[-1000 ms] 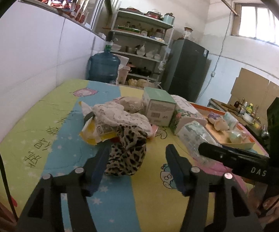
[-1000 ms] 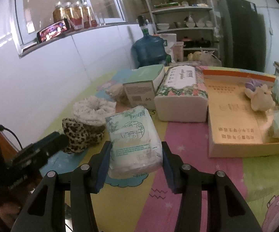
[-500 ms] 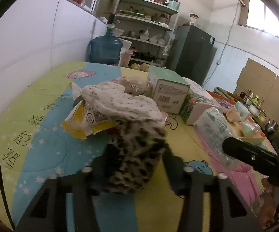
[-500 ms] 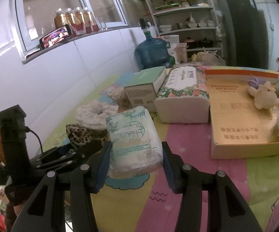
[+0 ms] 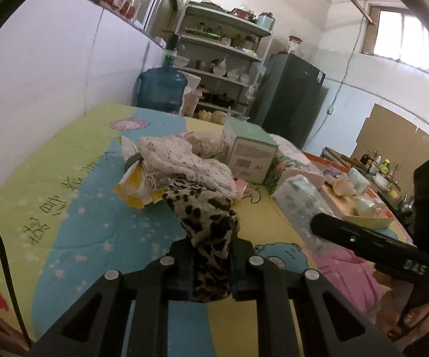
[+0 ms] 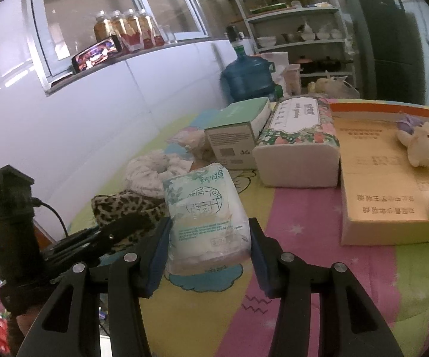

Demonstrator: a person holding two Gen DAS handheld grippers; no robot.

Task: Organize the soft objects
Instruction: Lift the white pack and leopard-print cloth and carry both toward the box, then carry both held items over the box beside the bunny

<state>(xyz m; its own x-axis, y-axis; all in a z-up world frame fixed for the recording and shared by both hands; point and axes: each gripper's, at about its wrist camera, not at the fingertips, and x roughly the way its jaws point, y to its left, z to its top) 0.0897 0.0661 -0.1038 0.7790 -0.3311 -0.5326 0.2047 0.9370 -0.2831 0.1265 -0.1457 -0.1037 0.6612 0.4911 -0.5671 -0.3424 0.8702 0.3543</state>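
My left gripper (image 5: 210, 267) is shut on a leopard-print cloth (image 5: 207, 217), which bunches up between its pads and trails back to a white speckled cloth (image 5: 184, 160) on the table. From the right wrist view the same leopard-print cloth (image 6: 122, 205) lies at the left beside the left gripper's dark body (image 6: 95, 241). My right gripper (image 6: 210, 255) is shut on a clear pack of tissues (image 6: 205, 217), held lengthwise between both blue pads. A shallow cardboard tray (image 6: 378, 184) at the right holds a cream plush toy (image 6: 422, 148).
A green box (image 6: 238, 131), a floral tissue pack (image 6: 297, 145) and a yellow wrapper (image 5: 140, 184) lie on the cartoon-print tablecloth (image 5: 74, 223). A white wall runs along the left. A blue water jug (image 5: 160, 92), shelves and a dark fridge stand beyond the table.
My left gripper moved forward onto the leopard-print cloth and its jaws closed on it. My right gripper kept its hold on the tissue pack without moving.
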